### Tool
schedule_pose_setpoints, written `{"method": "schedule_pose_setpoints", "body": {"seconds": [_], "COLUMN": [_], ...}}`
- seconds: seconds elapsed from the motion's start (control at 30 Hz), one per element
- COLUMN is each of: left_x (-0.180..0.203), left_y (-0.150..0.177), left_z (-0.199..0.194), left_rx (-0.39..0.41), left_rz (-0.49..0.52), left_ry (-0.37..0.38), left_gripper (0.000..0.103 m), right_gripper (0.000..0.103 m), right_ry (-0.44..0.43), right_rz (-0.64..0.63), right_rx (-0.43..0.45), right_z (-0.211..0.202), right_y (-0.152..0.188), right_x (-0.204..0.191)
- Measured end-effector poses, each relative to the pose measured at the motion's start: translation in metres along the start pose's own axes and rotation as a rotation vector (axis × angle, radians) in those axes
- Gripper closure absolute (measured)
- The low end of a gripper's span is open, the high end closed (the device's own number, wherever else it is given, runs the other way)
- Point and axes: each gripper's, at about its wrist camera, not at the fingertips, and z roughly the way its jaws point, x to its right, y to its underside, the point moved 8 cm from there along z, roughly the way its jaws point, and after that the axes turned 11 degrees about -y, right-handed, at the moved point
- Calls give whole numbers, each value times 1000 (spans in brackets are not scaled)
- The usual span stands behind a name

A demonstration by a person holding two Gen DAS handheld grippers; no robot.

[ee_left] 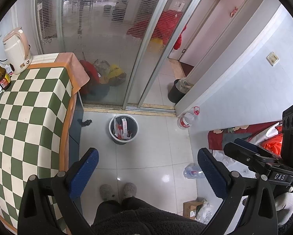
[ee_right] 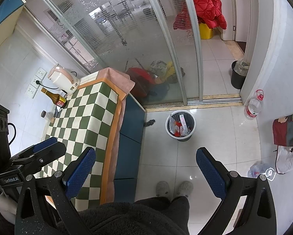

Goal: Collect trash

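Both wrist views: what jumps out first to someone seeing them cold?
The green-and-white checkered tablecloth on the table at the left, with a white kettle and a brown bottle at its far end. Next, the small trash bin on the tiled floor in front of the glass sliding door, already holding wrappers. Both the left gripper and the right gripper hang open and empty above the person's slippers.

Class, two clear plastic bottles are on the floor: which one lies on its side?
The crushed bottle near the right gripper lies flat; the red-capped jug stands upright by the wall.
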Motion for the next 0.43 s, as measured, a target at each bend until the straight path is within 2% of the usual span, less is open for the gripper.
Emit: {"method": "schedule_pose_setpoints", "body": {"seconds": [0.43], "left_x": [6], "left_y": [-1], "left_z": [0], "left_rx": [2], "left_rz": [-3], "left_ry": [-4], "left_gripper": [0], "right_gripper": [0], "right_ry": [-2], "right_rz": [1], "right_rx": [-2], "right_z": [-1], "right_y": [-1], "right_x": [1]}}
